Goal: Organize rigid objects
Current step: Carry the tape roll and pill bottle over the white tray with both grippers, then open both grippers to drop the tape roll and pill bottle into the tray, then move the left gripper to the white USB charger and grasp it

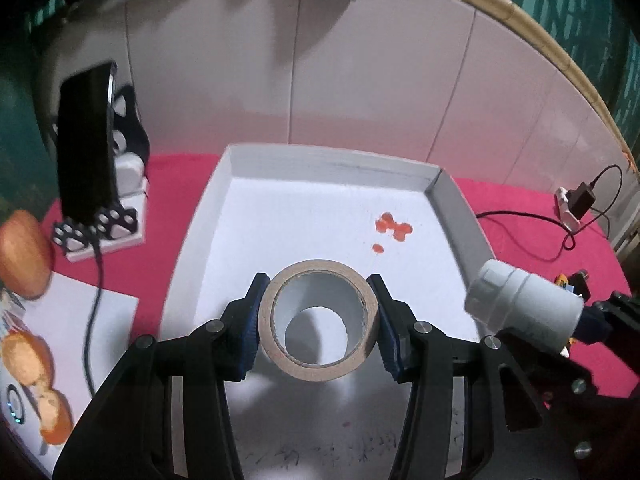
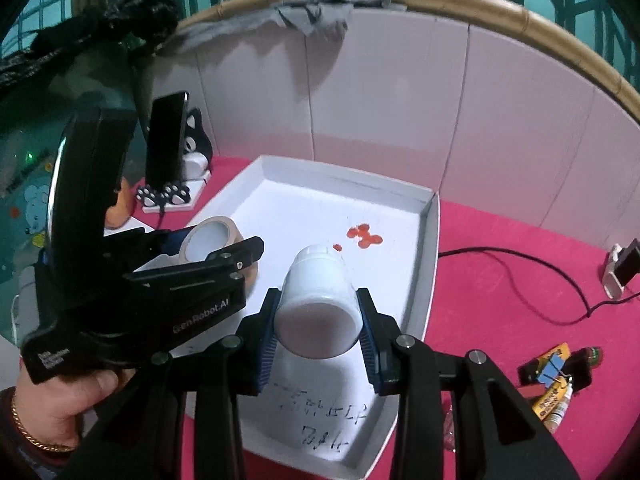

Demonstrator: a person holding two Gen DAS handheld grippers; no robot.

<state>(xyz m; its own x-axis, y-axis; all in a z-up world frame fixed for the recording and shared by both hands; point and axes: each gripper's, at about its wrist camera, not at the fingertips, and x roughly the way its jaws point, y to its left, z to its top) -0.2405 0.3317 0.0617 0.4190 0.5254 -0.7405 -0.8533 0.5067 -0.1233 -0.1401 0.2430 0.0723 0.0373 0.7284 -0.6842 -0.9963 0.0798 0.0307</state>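
My left gripper (image 1: 318, 320) is shut on a roll of brown tape (image 1: 318, 354), its blue pads pressing both sides, and holds it over the white tray (image 1: 332, 172). In the right wrist view that same roll of tape (image 2: 202, 226) shows at the left, in the left gripper (image 2: 224, 256) that a hand carries. My right gripper (image 2: 318, 320) is shut on a white plastic bottle (image 2: 316, 304), cap pointing away, above the tray (image 2: 430, 248). The bottle (image 1: 524, 306) also appears at the right of the left wrist view, over the tray's right wall.
Orange-red spots (image 1: 394, 228) mark the tray floor. A black phone on a paw-print stand (image 1: 90, 148) sits left of the tray. A charger and cable (image 2: 620, 266) lie on the pink cloth at right, with glue tubes and a clip (image 2: 554, 376) near the front. White panels wall the back.
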